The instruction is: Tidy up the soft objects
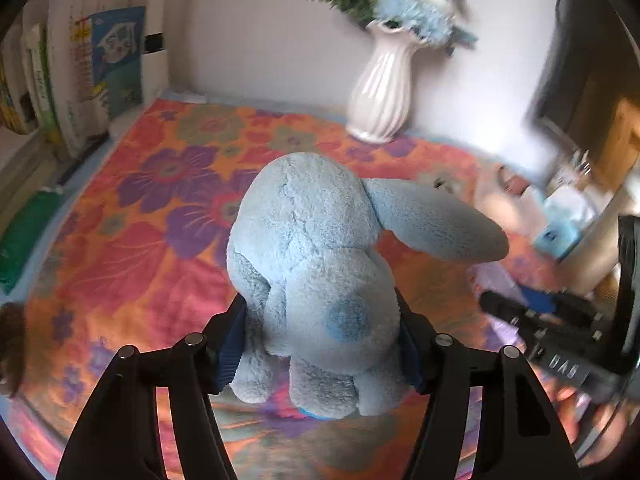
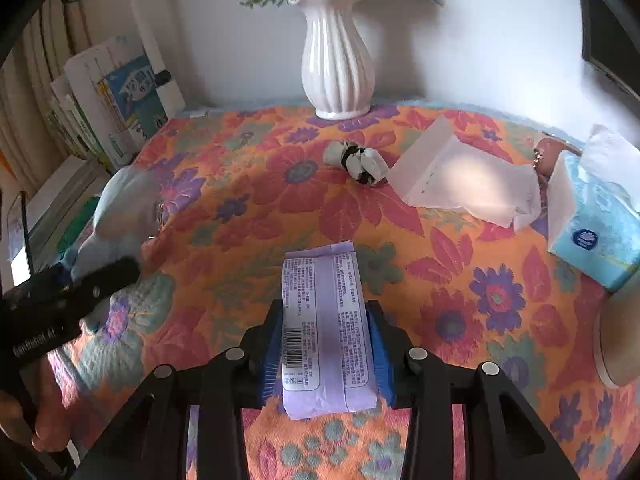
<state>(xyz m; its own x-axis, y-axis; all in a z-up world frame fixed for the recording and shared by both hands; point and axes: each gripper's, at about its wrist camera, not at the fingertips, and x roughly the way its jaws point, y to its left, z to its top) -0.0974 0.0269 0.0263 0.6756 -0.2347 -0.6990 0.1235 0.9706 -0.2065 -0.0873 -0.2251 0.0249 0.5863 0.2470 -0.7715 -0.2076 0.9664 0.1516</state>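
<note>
A light blue plush animal [image 1: 316,248] with a long floppy ear stands on the flowered cloth [image 1: 160,216]. My left gripper [image 1: 320,344] is shut on its lower body, and both blue pads press into the fur. In the right wrist view a flat lilac packet [image 2: 324,332] with printed text and a barcode lies on the cloth. My right gripper [image 2: 326,352] is shut on it, one pad against each long side. At the left edge of that view the plush [image 2: 120,216] shows again, blurred, with the left gripper's black fingers [image 2: 100,280] beside it.
A white ribbed vase [image 2: 338,64] of blue flowers stands at the back by the wall. Rolled socks [image 2: 356,160], a white plastic pack [image 2: 464,172] and a blue tissue box [image 2: 588,224] lie to the right. Books [image 2: 116,96] line the left edge.
</note>
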